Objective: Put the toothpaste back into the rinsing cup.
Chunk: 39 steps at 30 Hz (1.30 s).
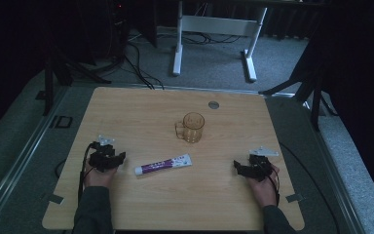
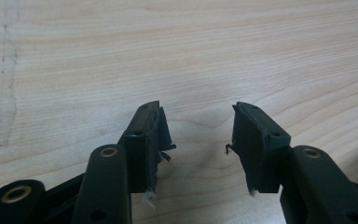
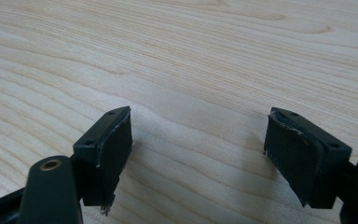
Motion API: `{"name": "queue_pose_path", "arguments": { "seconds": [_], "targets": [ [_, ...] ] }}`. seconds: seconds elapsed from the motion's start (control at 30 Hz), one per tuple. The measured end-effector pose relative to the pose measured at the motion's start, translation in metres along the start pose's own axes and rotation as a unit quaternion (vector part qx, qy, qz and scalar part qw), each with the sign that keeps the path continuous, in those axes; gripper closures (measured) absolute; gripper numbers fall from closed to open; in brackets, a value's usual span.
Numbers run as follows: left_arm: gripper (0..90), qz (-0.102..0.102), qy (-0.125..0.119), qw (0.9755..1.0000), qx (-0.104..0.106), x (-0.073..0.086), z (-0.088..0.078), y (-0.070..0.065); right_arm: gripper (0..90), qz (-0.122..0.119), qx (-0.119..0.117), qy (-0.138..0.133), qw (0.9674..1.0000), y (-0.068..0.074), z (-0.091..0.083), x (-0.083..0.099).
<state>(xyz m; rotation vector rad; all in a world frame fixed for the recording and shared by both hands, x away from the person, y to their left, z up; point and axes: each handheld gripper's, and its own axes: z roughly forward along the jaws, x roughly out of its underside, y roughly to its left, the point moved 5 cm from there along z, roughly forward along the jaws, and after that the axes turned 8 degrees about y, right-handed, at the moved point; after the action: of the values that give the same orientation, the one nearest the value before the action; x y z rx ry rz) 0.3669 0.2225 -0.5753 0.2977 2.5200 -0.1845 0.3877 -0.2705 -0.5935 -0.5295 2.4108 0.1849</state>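
- Left gripper (image 1: pixel 108 157) jaws apart, empty, resting on table (image 1: pixel 126 112).
- Right gripper (image 1: pixel 253 167) jaws wide apart, empty too.
- Toothpaste tube (image 1: pixel 163 165) flat between both, just right of left gripper; amber mug (image 1: pixel 193 127) behind.
- Likely best: approach tube low, straddle mid-body crosswise, close gently.

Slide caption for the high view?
Open left gripper and right gripper flank a toothpaste tube before an amber mug.

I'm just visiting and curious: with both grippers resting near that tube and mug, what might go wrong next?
The white and purple toothpaste tube lies flat on the wooden table, so the open left gripper might push it away instead of catching it. The clear amber plastic mug stands upright and looks light; a knock could tip it.
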Motion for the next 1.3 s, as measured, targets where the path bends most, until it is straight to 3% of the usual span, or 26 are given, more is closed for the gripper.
{"name": "queue_pose_path", "arguments": {
  "seconds": [0.3, 0.47, 0.87, 1.07, 1.3],
  "targets": [
    [50.1, 0.010, -0.031, 0.9986, 0.043, -0.011, -0.019, -0.002, 23.2, 0.000, 0.000, 0.000, 1.0000, 0.000, 0.000, 0.000],
    [49.3, 0.012, -0.041, 0.9976, 0.054, -0.015, -0.027, -0.002, 23.2, 0.003, 0.003, 0.000, 1.0000, 0.000, 0.000, 0.000],
    [48.7, 0.047, -0.058, 0.9947, 0.071, -0.032, -0.048, -0.014, 23.2, 0.006, 0.006, 0.000, 1.0000, 0.001, 0.000, 0.000],
    [49.0, 0.054, -0.048, 0.9932, 0.091, -0.039, -0.053, -0.020, 23.2, 0.007, 0.006, 0.000, 1.0000, 0.001, 0.000, 0.000],
    [49.6, 0.074, -0.045, 0.9922, 0.090, -0.045, -0.061, -0.022, 23.2, 0.008, 0.007, 0.000, 0.9999, 0.001, 0.001, -0.001]
  ]
}}
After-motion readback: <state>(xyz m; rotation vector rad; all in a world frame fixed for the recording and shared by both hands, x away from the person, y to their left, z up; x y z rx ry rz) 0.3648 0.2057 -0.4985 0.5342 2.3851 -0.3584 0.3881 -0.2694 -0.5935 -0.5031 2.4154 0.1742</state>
